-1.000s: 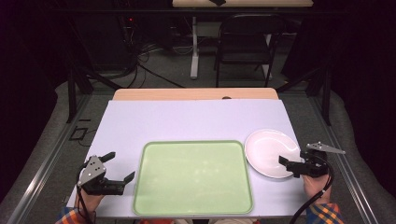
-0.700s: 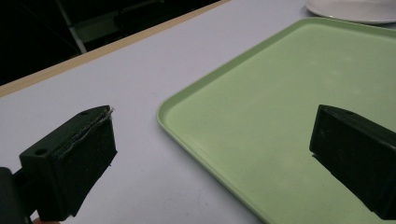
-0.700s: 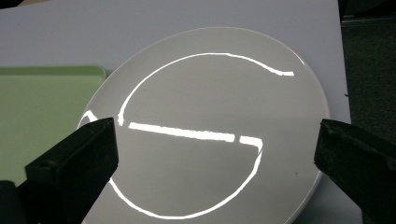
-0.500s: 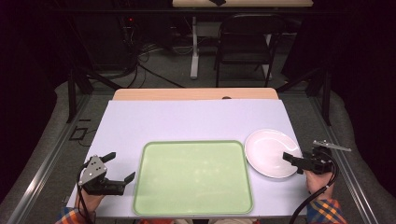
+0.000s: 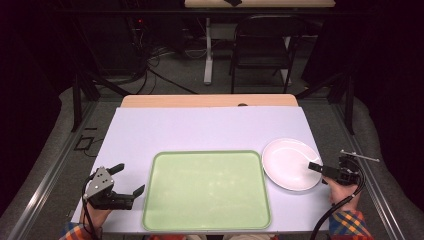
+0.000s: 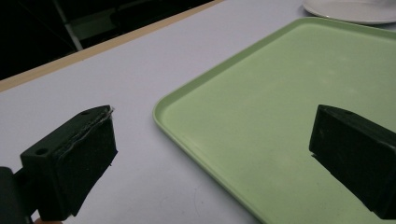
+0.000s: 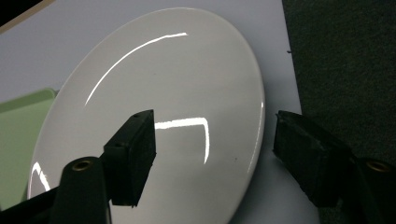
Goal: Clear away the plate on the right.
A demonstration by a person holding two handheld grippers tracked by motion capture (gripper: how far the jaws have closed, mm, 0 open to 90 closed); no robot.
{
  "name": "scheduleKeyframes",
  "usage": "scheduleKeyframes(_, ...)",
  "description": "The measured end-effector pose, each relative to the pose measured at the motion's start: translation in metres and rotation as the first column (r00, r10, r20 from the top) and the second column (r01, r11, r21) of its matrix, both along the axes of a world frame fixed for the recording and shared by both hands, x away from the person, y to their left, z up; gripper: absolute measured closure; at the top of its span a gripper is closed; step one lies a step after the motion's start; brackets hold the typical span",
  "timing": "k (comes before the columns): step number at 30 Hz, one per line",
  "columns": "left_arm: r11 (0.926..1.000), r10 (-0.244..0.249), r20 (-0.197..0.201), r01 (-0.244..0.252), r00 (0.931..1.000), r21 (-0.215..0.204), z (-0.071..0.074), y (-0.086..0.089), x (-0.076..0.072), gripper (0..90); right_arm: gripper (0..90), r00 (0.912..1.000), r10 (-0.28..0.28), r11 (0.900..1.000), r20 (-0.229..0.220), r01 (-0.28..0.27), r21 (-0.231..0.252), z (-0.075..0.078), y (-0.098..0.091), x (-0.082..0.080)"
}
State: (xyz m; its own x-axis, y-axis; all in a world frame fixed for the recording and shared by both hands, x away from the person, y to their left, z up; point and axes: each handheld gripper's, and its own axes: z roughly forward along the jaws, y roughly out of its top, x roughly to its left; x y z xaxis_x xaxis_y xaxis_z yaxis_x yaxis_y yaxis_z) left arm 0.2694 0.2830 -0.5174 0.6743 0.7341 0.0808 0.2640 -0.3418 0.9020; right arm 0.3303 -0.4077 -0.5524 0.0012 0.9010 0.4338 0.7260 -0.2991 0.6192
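Now down at the white plate (image 5: 290, 162), at 3 o'clock on the table (image 5: 200, 127) and just off the green tray's (image 5: 207, 153) 3 o'clock edge. Compared with a second ago, shifted a little and dropped lower with the right gripper (image 5: 314, 166), from hovering wide over the plate's 4 o'clock edge to lining up on the rim itself. Jaws just been closing, from full spread to partway. Seen along the right gripper (image 7: 212, 158) itself: one jaw over the glossy face of the plate (image 7: 163, 84), the other outside the rim toward the table's edge, rim between them. No pad pressing on porcelain yet, so released for now, not yet grasping.

Left gripper (image 5: 130, 178) parked at 8 o'clock, beside the tray's 9 o'clock edge, jaws spread wide and holding nothing. Same from its own view (image 6: 210, 154): tray corner (image 6: 261, 116) lying between and beyond the two pads, untouched.

Judging by this: reach over, pinch begun. Likely next, finishing the close on the rim, then lifting. Tray bare and right beside, a probable destination. Worth watching: slick, shallow rim, a thin bite, easy to slip or tip on lifting.
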Motion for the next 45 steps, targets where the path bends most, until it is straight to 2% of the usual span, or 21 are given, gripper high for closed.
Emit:
scheduleKeyframes(1, 1.0000, 0.000, 0.000, 0.000, 1.0000, 0.000, 0.000, 0.000, 0.000, 0.4, 32.1, 1.0000, 0.000, 1.0000, 0.000, 0.000, 0.000, 0.000, 0.000, 0.000)
scheduleKeyframes(3, 1.0000, 0.001, 0.001, -0.001, 1.0000, 0.002, 0.000, -0.001, 0.001, 0.5, 34.8, 0.9994, -0.033, 0.9978, -0.009, 0.034, 0.057, -0.003, -0.003, 0.002)
scheduleKeyframes(4, 0.9999, 0.000, -0.005, 0.000, 1.0000, 0.010, 0.000, -0.001, 0.001, 0.6, 36.1, 0.9986, -0.051, 0.9927, -0.016, 0.052, 0.109, -0.003, -0.005, 0.003)
scheduleKeyframes(5, 0.9999, -0.004, -0.005, 0.004, 1.0000, 0.014, -0.001, -0.001, 0.001, 0.6, 37.8, 0.9990, -0.045, 0.9915, -0.004, 0.045, 0.122, -0.005, -0.007, 0.004)
scheduleKeyframes(6, 0.9999, -0.004, -0.005, 0.004, 1.0000, 0.014, -0.001, -0.001, 0.001, 0.6, 37.8, 0.9990, -0.045, 0.9915, -0.004, 0.045, 0.122, -0.005, -0.007, 0.004)
scheduleKeyframes(7, 0.9999, 0.000, -0.006, 0.000, 1.0000, 0.016, -0.001, -0.001, 0.001, 0.6, 39.8, 0.9983, -0.057, 0.9881, -0.007, 0.058, 0.142, -0.006, -0.007, 0.005)
scheduleKeyframes(10, 0.9999, -0.004, -0.001, 0.004, 1.0000, 0.012, 0.000, -0.001, 0.001, 0.7, 46.5, 0.9979, -0.065, 0.9876, -0.007, 0.065, 0.143, -0.008, -0.008, 0.007)
scheduleKeyframes(16, 0.9999, 0.007, -0.004, -0.007, 1.0000, 0.014, -0.001, 0.000, 0.001, 0.8, 51.1, 0.9972, -0.074, 0.9826, 0.002, 0.073, 0.171, -0.011, -0.009, 0.010)
scheduleKeyframes(17, 0.9999, 0.006, -0.004, -0.006, 1.0000, 0.015, -0.001, 0.000, 0.001, 0.9, 52.7, 0.9963, -0.086, 0.9768, 0.005, 0.083, 0.198, -0.013, -0.010, 0.010)
scheduleKeyframes(20, 1.0000, 0.007, 0.003, -0.007, 1.0000, 0.007, 0.000, 0.000, 0.001, 0.9, 55.1, 0.9957, -0.092, 0.9765, 0.013, 0.088, 0.197, -0.014, -0.011, 0.010)
scheduleKeyframes(22, 0.9999, 0.005, 0.000, -0.005, 1.0000, 0.016, -0.001, 0.000, 0.001, 0.9, 61.8, 0.9943, -0.104, 0.9766, 0.022, 0.098, 0.191, -0.017, -0.011, 0.008)
scheduleKeyframes(23, 0.9998, 0.009, 0.000, -0.009, 1.0000, 0.019, -0.001, -0.001, 0.001, 0.9, 62.3, 0.9942, -0.104, 0.9770, 0.025, 0.098, 0.189, -0.017, -0.012, 0.008)
scheduleKeyframes(24, 0.9997, 0.016, 0.003, -0.016, 0.9999, 0.020, 0.000, 0.000, 0.001, 0.9, 65.8, 0.9932, -0.114, 0.9773, 0.024, 0.108, 0.182, -0.017, -0.011, 0.007)
scheduleKeyframes(32, 0.9996, 0.016, 0.003, -0.016, 0.9999, 0.022, -0.001, 0.000, 0.002, 1.1, 74.9, 0.9907, -0.134, 0.9765, 0.021, 0.129, 0.173, -0.019, -0.012, 0.006)
scheduleKeyframes(36, 0.9995, 0.022, 0.002, -0.022, 0.9998, 0.024, -0.001, 0.000, 0.002, 1.2, 76.2, 0.9890, -0.147, 0.9738, 0.015, 0.142, 0.177, -0.019, -0.013, 0.007)
scheduleKeyframes(38, 0.9992, 0.029, 0.006, -0.029, 0.9996, 0.028, -0.001, 0.000, 0.002, 1.4, 75.9, 0.9895, -0.144, 0.9805, 0.014, 0.141, 0.137, -0.016, -0.009, 0.007)
scheduleKeyframes(39, 0.9990, 0.033, 0.006, -0.033, 0.9994, 0.032, -0.001, 0.000, 0.002, 1.4, 75.9, 0.9895, -0.144, 0.9805, 0.014, 0.141, 0.137, -0.016, -0.009, 0.007)
scheduleKeyframes(41, 0.9985, 0.044, 0.003, -0.044, 0.9990, 0.033, -0.001, 0.001, 0.002, 1.4, 76.8, 0.9897, -0.143, 0.9795, 0.011, 0.139, 0.145, -0.016, -0.011, 0.007)
scheduleKeyframes(44, 0.9982, 0.050, 0.007, -0.051, 0.9987, 0.031, -0.001, 0.001, 0.002, 1.6, 79.2, 0.9870, -0.161, 0.9635, -0.004, 0.158, 0.216, -0.019, -0.015, 0.006)
scheduleKeyframes(45, 0.9982, 0.050, 0.007, -0.051, 0.9987, 0.031, -0.001, 0.001, 0.002, 1.7, 79.2, 0.9870, -0.161, 0.9635, -0.004, 0.158, 0.216, -0.019, -0.015, 0.006)
